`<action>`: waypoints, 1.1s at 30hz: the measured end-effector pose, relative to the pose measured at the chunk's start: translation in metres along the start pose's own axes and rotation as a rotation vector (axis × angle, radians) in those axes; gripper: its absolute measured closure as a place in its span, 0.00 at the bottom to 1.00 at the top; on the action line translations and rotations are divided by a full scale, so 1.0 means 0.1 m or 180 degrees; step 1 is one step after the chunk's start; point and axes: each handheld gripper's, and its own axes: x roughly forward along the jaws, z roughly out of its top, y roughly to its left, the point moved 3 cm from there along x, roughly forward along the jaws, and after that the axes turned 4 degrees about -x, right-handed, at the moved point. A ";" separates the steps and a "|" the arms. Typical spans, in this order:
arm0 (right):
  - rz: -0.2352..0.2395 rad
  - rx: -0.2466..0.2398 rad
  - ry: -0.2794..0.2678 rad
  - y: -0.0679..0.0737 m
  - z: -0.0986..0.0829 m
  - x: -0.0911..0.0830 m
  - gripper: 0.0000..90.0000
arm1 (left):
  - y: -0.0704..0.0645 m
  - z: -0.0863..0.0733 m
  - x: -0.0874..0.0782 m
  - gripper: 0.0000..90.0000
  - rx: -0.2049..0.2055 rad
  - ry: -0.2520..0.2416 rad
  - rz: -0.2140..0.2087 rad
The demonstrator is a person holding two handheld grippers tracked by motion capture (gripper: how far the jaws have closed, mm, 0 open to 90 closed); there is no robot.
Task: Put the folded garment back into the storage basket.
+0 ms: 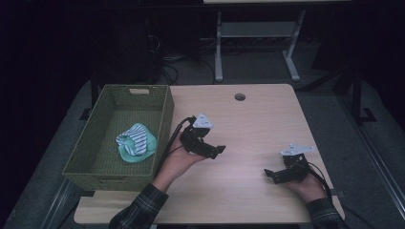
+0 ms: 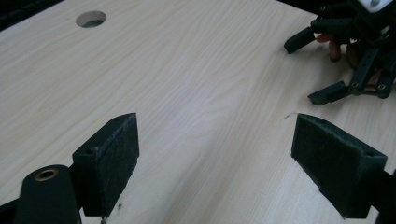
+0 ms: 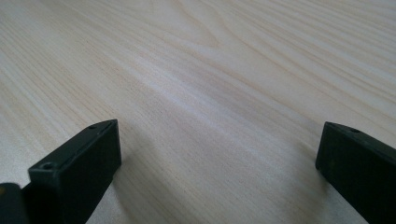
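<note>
A green woven basket (image 1: 157, 133) stands at the table's left side. Inside it lies a bundled cloth (image 1: 136, 143), mint green with a blue and white striped part. My left gripper (image 1: 217, 150) hovers just right of the basket, near the table's middle, open with nothing between its pads (image 2: 109, 163). My right gripper (image 1: 270, 174) rests low near the front right of the table, open and empty, its jaws wide apart over bare wood (image 3: 210, 93). In the left gripper view the right gripper (image 2: 322, 70) sits at the upper right.
The light wooden table (image 1: 248, 124) has a round cable hole (image 1: 239, 97) near its far edge, seen also as the hole (image 2: 91, 19) in the left gripper view. Beyond the table stand a white desk frame (image 1: 253, 43) and cables on a dark floor.
</note>
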 end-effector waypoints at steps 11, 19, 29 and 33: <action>0.0005 0.0003 0.0003 0.00 0.00 0.00 0.00 | 0.00 -0.21 0.25 0.16 -0.0014 0.0038 0.0044; 0.0006 0.0001 0.0003 0.00 0.00 0.00 0.00 | 0.04 -0.41 0.45 0.16 -0.0040 0.0139 0.0092; 0.0008 -0.0002 0.0003 0.00 0.00 0.00 0.00 | 0.08 -0.61 0.65 0.15 -0.0033 0.0333 0.0181; 0.0010 -0.0005 0.0003 0.00 0.00 0.00 0.00 | 0.06 -0.69 0.72 0.15 0.0001 0.0403 0.0197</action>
